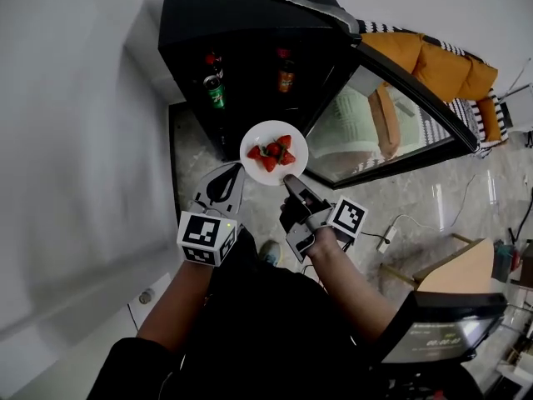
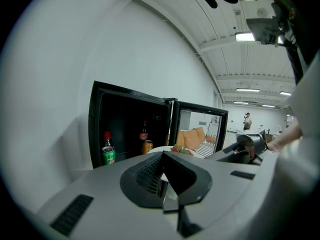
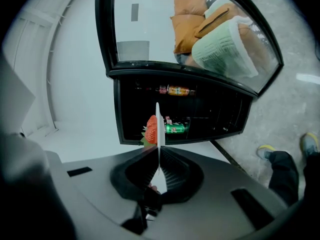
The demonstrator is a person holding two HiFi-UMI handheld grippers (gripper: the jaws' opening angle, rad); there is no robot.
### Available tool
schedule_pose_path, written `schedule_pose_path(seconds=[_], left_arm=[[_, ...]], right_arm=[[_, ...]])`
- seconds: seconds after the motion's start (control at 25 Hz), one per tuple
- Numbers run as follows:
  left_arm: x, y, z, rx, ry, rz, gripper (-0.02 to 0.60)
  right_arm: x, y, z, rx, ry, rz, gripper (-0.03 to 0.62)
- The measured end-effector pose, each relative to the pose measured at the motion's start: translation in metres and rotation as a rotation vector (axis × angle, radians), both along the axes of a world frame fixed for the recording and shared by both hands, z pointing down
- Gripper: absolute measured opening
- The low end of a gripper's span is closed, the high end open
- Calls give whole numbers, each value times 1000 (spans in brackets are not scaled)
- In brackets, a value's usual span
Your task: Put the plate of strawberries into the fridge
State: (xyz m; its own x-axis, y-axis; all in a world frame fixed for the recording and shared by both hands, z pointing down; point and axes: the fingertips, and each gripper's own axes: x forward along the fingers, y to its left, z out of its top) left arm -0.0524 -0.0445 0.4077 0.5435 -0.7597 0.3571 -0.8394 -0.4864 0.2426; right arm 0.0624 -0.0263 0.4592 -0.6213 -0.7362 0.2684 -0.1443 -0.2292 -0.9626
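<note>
Two grippers reach out in front of the person. The right gripper pinches the rim of the white plate, which is up in the air just in front of the open black fridge. Red strawberries sit on the plate. The left gripper has its jaws pressed together (its tip is right by the plate's edge). A green can stands inside the fridge.

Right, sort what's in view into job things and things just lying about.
For the job: plate, strawberries, fridge, right gripper clamped on the plate's edge.
Just lying about: green can, bottle, orange cushions.
</note>
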Motion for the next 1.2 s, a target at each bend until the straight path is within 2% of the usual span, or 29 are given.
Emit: schedule_pose_path(seconds=[0.8,0.96,1.2], left_arm=[[9,1,-32,37,-43,39,5],[11,7,-22,47,-61,4,5],[3,14,-3,70,-60,-113,5]], right_arm=[[-4,0,-18,30,-25,25,15],[-4,0,-14,59,-46,-5,15],[-3,-5,4,92,-67,-44,15]])
